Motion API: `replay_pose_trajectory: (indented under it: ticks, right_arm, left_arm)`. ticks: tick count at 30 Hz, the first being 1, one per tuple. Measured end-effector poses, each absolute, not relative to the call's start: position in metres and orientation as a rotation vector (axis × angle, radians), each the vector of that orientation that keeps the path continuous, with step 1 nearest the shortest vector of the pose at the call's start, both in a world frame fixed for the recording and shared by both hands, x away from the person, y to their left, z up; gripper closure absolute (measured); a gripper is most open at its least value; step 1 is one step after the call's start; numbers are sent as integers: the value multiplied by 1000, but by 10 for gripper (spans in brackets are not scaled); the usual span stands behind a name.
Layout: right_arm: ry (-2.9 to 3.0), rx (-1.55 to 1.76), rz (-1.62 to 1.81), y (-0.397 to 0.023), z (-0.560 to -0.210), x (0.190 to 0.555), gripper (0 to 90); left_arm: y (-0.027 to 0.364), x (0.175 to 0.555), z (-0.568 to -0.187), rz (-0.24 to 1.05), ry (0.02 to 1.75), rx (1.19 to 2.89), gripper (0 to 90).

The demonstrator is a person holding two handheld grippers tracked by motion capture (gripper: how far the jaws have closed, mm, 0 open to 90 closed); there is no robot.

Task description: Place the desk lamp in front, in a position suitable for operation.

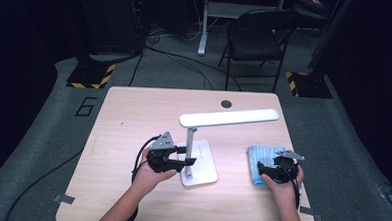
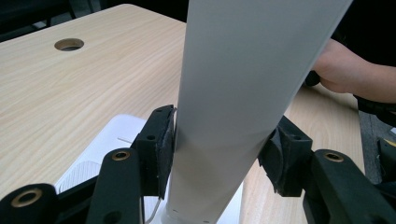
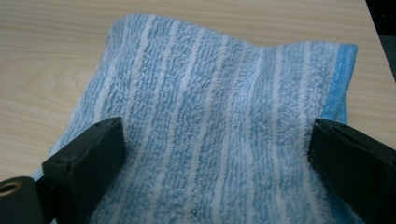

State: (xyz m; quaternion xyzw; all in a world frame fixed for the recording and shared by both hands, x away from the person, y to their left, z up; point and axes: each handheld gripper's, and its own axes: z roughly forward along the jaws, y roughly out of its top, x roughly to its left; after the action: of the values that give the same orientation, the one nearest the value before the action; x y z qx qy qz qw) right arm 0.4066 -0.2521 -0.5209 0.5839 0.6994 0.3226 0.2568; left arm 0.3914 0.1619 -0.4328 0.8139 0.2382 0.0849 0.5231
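A white desk lamp stands mid-table, with its flat base [image 1: 204, 163], upright post [image 1: 189, 140] and long head [image 1: 228, 118]. My left gripper [image 1: 188, 156] is shut on the post from the left, low down near the base. In the left gripper view its pads [image 2: 163, 149] press both sides of the post [image 2: 243, 84] above the base [image 2: 112, 135]. A blue-and-white striped towel [image 1: 262, 156] lies flat at the table's right. My right gripper [image 1: 270, 167] rests over it, open. Its jaws stand wide apart with the towel [image 3: 219, 93] spread between them.
The wooden table [image 1: 133, 118] has a cable hole [image 1: 226, 104] near its far edge. A black folding chair [image 1: 257, 38] and stand bases with hazard stripes sit on the floor behind. The person's other hand [image 2: 345, 70] lies beyond the lamp in the left gripper view.
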Motion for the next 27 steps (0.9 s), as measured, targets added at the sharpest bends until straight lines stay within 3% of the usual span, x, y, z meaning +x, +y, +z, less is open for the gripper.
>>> replay_pose_trajectory:
  ticks: [13, 19, 24, 27]
  right_arm:
    - [1923, 1581, 844, -249, -525, 407, 79]
    - [1958, 1534, 887, -249, -524, 405, 218]
    - [1997, 1489, 930, -246, -522, 402, 432]
    - [1995, 1498, 957, -244, -521, 402, 515]
  left_arm:
    - [162, 391, -432, 191, 578, 1944, 486]
    - [162, 392, -432, 200, 569, 1943, 485]
    - [162, 392, -430, 201, 568, 1943, 484]
    - [162, 391, -430, 198, 569, 1934, 484]
